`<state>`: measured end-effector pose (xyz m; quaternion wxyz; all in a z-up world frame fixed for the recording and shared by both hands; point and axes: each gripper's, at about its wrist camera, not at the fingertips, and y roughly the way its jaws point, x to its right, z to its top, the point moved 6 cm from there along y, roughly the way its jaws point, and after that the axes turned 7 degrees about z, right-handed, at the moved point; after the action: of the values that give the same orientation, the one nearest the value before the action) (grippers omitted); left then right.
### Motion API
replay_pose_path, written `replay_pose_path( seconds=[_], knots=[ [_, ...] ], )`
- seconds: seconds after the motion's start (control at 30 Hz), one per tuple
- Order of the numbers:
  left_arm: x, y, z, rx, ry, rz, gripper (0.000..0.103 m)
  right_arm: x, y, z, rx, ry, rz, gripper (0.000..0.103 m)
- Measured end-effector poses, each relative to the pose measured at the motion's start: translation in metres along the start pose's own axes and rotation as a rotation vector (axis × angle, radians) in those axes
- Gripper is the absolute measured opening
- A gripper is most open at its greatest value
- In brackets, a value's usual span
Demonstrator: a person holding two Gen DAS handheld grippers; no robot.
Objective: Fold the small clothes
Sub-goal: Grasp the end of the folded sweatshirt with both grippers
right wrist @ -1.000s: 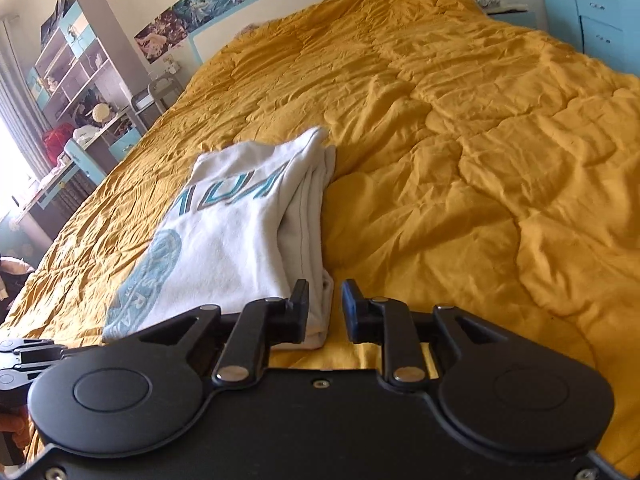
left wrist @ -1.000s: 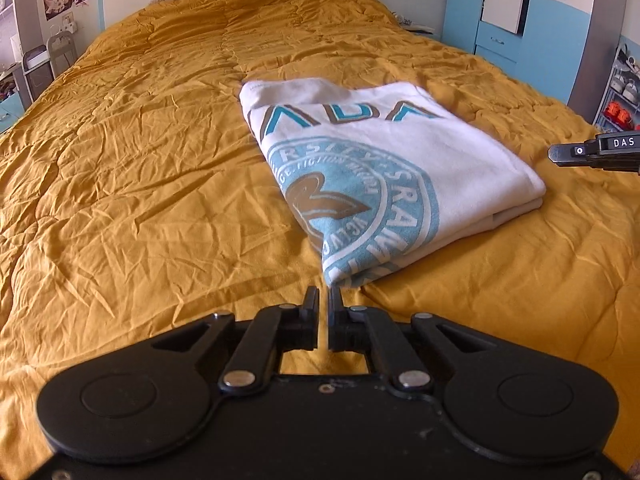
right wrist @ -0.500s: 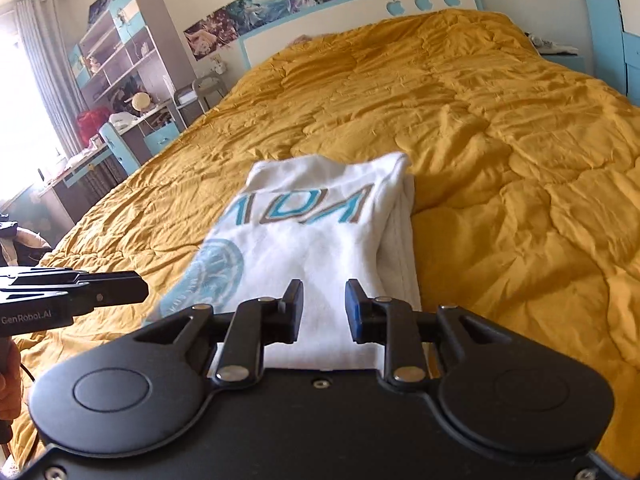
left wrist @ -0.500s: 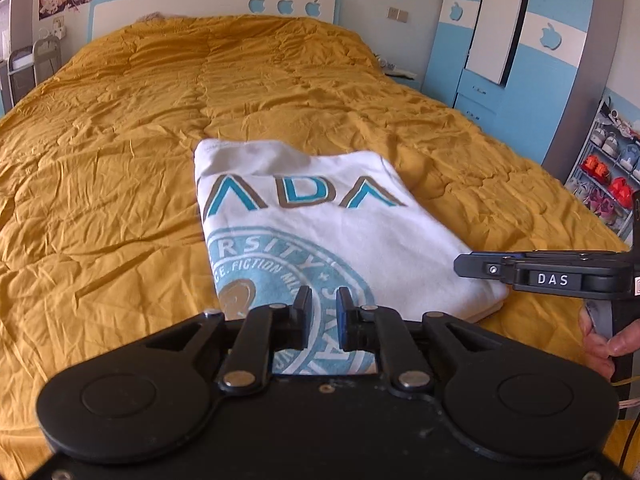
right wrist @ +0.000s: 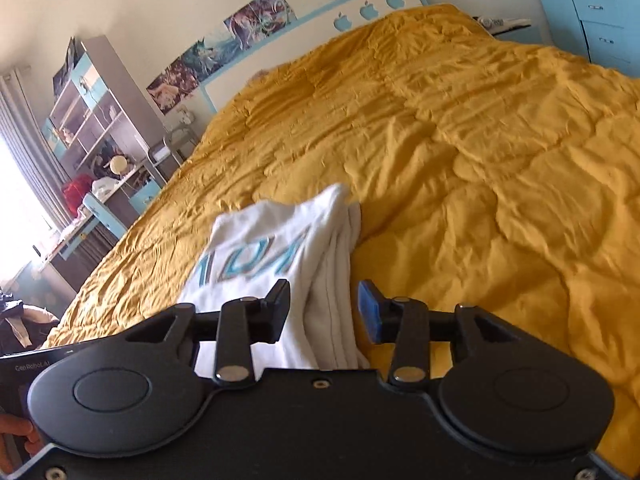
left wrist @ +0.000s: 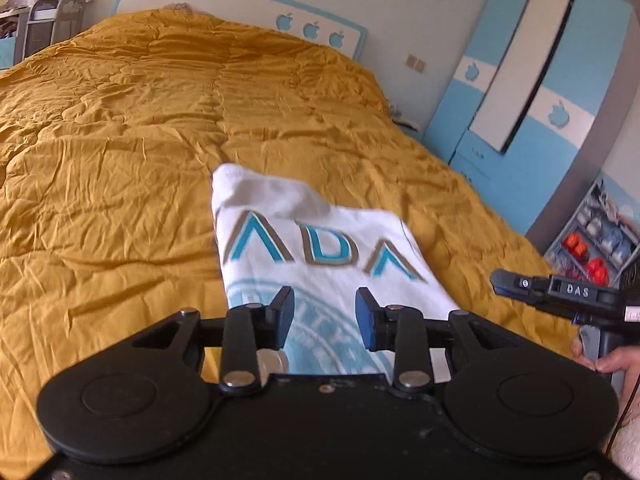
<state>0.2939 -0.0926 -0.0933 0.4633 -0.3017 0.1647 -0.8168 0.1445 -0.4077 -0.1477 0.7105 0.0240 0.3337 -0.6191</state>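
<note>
A folded white shirt (left wrist: 320, 248) with a teal and brown print lies flat on the mustard quilt (left wrist: 120, 160). My left gripper (left wrist: 324, 304) hovers over the shirt's near end. Its jaws are opening and the pads press on nothing. My right gripper (right wrist: 324, 294) hangs over the shirt's (right wrist: 272, 236) stacked right edge. Its jaws are opening too, and the cloth lies below the gap, untouched. In the left wrist view the right gripper (left wrist: 520, 282) juts in from the right, held by a hand (left wrist: 616, 364).
The quilt covers a wide bed with a white headboard (left wrist: 240, 12) bearing apple cut-outs. A blue and white wardrobe (left wrist: 540, 92) and a shoe rack (left wrist: 592, 240) stand to the right. A shelf unit (right wrist: 92, 108) and desk (right wrist: 100, 208) stand on the left.
Both grippers' jaws have widened from nearly shut. The left gripper has moved right over the shirt's near end and rolled. The right gripper has shifted a little and tilted.
</note>
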Motion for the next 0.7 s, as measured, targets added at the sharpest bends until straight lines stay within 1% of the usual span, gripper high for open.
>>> replay_pose_path(
  seconds=[0.07,0.13,0.23,0.27,0.33,0.37,0.43,0.5,0.53,0.57,0.6,0.63,0.67,0.7],
  knots=[
    [-0.022,0.025,0.024,0.007,-0.087,-0.011,0.034,-0.001,0.023,0.023,0.014,0.010,0.033,0.041],
    [-0.047,0.059,0.046,-0.003,-0.186,-0.017,0.035,0.002,0.053,0.042,0.008,0.034,0.059,0.046],
    [-0.070,0.102,0.065,-0.030,-0.225,0.017,0.036,0.012,0.097,0.058,-0.021,0.081,0.038,0.049],
    [-0.075,0.113,0.067,-0.040,-0.249,0.022,0.036,0.017,0.109,0.060,-0.031,0.103,0.020,0.049],
    [-0.090,0.141,0.072,-0.088,-0.341,0.003,0.037,0.026,0.130,0.062,-0.056,0.138,0.000,0.049],
    [-0.094,0.151,0.072,-0.104,-0.369,-0.002,0.037,0.029,0.138,0.061,-0.062,0.148,-0.003,0.049],
    [-0.102,0.178,0.071,-0.142,-0.426,-0.043,0.038,0.032,0.149,0.059,-0.080,0.153,-0.008,0.049],
    [-0.105,0.191,0.070,-0.140,-0.475,-0.077,0.041,0.034,0.156,0.056,-0.092,0.155,-0.005,0.047],
    [-0.108,0.198,0.071,-0.135,-0.506,-0.100,0.041,0.034,0.159,0.055,-0.096,0.158,0.006,0.037],
    [-0.110,0.202,0.072,-0.127,-0.530,-0.110,0.041,0.033,0.161,0.054,-0.096,0.152,0.013,0.033],
    [-0.112,0.206,0.073,-0.121,-0.562,-0.153,0.037,0.033,0.161,0.054,-0.091,0.134,-0.004,0.022],
    [-0.115,0.209,0.076,-0.111,-0.586,-0.179,0.036,0.032,0.161,0.055,-0.088,0.115,-0.008,0.019],
    [-0.116,0.207,0.078,-0.091,-0.584,-0.183,0.022,0.032,0.160,0.056,-0.080,0.106,0.003,0.018],
    [-0.117,0.205,0.081,-0.071,-0.568,-0.183,0.006,0.032,0.158,0.058,-0.068,0.105,0.008,0.015]
  ],
)
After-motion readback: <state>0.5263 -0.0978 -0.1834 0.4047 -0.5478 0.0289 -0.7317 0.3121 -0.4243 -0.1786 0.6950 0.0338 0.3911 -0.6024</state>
